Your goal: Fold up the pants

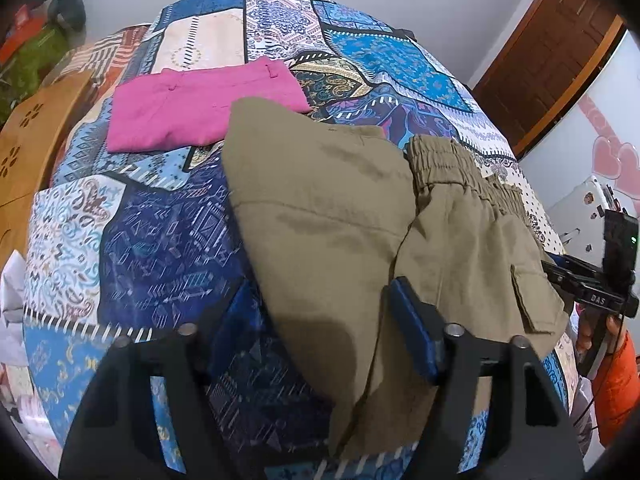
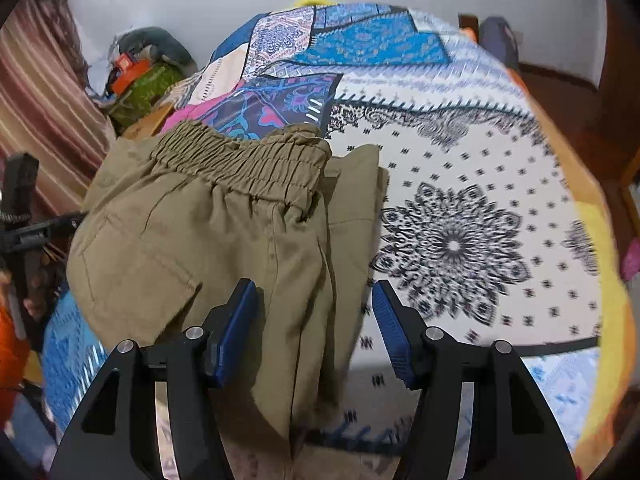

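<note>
Olive-khaki pants [image 1: 332, 208] lie partly folded on the patterned bedspread [image 1: 160, 240], with the elastic waistband [image 1: 460, 168] toward the right. In the right wrist view the pants [image 2: 192, 240] fill the left middle, waistband [image 2: 240, 160] at the top. My left gripper [image 1: 320, 320] is open, its blue pads [image 1: 412, 328] straddling the pants' near edge just above the cloth. My right gripper [image 2: 314, 320] is open, jaws wide over the pants' right folded edge, holding nothing.
A folded pink garment [image 1: 200, 112] lies on the bed beyond the khaki pants. A wooden chair [image 1: 32, 148] stands at the left. A brown door [image 1: 560, 40] is at the right. The other gripper's body [image 1: 600, 280] shows at the right edge.
</note>
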### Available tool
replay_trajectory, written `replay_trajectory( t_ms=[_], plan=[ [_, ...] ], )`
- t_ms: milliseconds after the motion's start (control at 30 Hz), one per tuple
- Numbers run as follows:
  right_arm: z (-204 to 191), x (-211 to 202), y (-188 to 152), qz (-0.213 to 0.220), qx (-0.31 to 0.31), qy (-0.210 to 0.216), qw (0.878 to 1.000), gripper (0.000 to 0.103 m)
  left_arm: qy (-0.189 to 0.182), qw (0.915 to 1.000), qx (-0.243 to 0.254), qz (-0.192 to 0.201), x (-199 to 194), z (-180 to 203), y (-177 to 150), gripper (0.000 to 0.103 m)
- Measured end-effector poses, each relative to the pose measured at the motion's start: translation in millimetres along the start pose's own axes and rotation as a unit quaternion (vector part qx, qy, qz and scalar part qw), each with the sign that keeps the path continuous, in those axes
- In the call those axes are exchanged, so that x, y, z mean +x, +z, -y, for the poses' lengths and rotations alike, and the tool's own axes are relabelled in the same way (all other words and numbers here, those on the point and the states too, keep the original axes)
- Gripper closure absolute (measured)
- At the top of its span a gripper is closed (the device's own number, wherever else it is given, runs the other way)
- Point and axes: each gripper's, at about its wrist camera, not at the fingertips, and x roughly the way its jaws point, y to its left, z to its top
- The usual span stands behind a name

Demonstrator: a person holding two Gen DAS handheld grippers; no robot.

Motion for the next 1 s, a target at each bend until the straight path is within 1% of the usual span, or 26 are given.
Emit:
replay_trajectory(
  t_ms=[33,100,133,167,233,267,333,367,433,500,600,667,833,1000],
  plan=[
    [3,3,2,0.000,0.007,0.008,1.000,0.047,-0.005,1.0000,0.002,0.000,0,1,2,0.048],
    [3,8,7,0.003,0.007,0.013,1.000,0.047,-0.006,0.9999,0.008,0.003,1,3,5,0.049],
    [2,9,8,0.003,0.004,0.013,1.000,0.049,-0.008,0.9999,0.013,0.002,2,6,7,0.053],
    [0,11,10,0.003,-0.001,0.013,1.000,0.053,-0.009,0.9998,0.017,0.000,4,8,8,0.056],
    [-1,13,13,0.005,-0.008,0.009,1.000,0.059,-0.002,0.9997,0.025,0.002,6,12,10,0.065],
    [-3,13,14,0.007,-0.013,0.007,1.000,0.066,0.002,0.9996,0.028,0.005,7,14,12,0.069],
    [-3,12,17,0.009,-0.020,0.002,1.000,0.072,0.010,0.9993,0.036,0.004,9,17,14,0.076],
    [-5,11,18,0.013,-0.026,-0.002,1.000,0.077,0.017,0.9990,0.042,0.005,9,19,15,0.079],
    [-9,6,19,0.022,-0.040,-0.012,0.999,0.083,0.032,0.9980,0.054,0.009,5,25,16,0.091],
    [-15,2,22,0.028,-0.055,-0.024,0.998,0.088,0.044,0.9969,0.063,0.018,-2,31,17,0.095],
    [-19,-9,26,0.042,-0.059,-0.026,0.997,0.093,0.049,0.9960,0.068,0.030,-15,36,19,0.098],
    [-22,-18,30,0.051,-0.059,-0.023,0.997,0.094,0.045,0.9951,0.079,0.041,-28,41,19,0.099],
    [-45,-40,41,0.073,-0.085,-0.024,0.993,0.095,0.061,0.9907,0.100,0.069,-61,51,20,0.099],
    [-73,-54,59,0.100,-0.111,-0.023,0.989,0.095,0.071,0.9887,0.087,0.099,-93,41,29,0.100]
  ],
)
